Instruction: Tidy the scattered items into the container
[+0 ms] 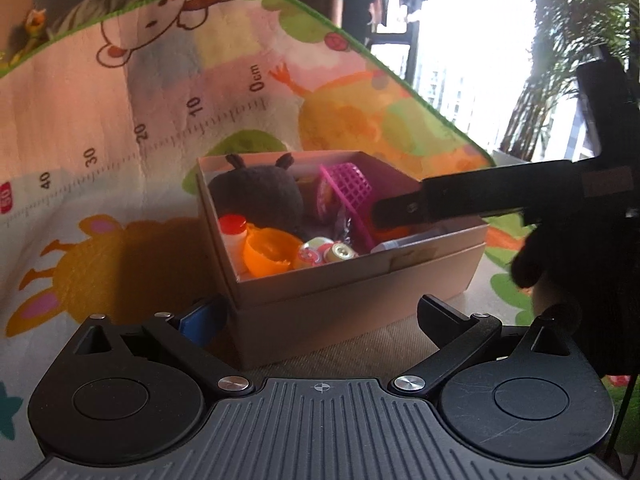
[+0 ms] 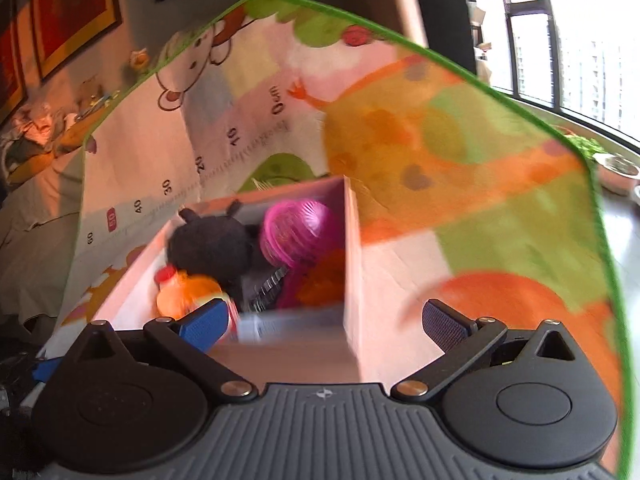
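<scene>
Looks basically done: the cardboard box (image 1: 320,280) sits on the play mat (image 1: 120,140) already crammed with the black plush toy (image 1: 256,196), and both the left claw (image 1: 308,312) and right claw (image 2: 324,320) hang wide open, holding nothing.

Play mat (image 1: 120,132): printed ruler scale runs across it, from 1 o'clock of the box down toward 9 o'clock. Reads "0cm", 10, 20, 30, 40, then 50 in a red tag. Right wrist view adds 60 past the red tag. Nothing else in view can be read.
</scene>
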Demonstrator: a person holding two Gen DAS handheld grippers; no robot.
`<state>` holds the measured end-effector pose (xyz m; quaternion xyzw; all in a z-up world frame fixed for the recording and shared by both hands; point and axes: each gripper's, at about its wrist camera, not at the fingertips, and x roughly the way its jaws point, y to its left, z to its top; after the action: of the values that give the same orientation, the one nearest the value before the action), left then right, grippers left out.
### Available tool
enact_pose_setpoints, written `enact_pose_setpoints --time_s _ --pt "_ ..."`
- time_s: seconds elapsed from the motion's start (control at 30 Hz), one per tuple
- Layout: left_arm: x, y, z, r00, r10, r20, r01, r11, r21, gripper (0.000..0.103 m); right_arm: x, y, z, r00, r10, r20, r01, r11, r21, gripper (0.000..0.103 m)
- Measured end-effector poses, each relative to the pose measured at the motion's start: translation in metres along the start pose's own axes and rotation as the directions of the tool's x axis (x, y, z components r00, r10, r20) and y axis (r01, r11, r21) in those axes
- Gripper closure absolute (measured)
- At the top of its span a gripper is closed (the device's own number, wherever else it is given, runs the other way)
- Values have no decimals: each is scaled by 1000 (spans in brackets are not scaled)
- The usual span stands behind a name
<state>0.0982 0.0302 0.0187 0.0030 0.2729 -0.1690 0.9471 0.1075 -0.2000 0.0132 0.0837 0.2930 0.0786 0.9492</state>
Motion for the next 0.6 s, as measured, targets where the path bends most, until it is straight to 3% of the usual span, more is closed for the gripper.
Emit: enact_pose_setpoints --time_s 0.17,0.3,0.47,0.6 --pt "-24 -7 -21 982 180 -61 -184 980 -70 0 -34 5 -48 993 -74 -95 66 994 -91 0" --pt "-42 -20 -41 975 192 -113 -202 976 -79 0 -49 14 -78 984 -96 -149 74 986 -148 0" --pt "-58 -40 -56 953 294 -68 -298 952 -65 0 -51 16 -81 979 -133 -157 107 981 -161 0" --pt "-44 -39 -56 938 313 -149 -328 941 -86 0 -48 17 -79 978 -143 -151 120 981 -155 0"
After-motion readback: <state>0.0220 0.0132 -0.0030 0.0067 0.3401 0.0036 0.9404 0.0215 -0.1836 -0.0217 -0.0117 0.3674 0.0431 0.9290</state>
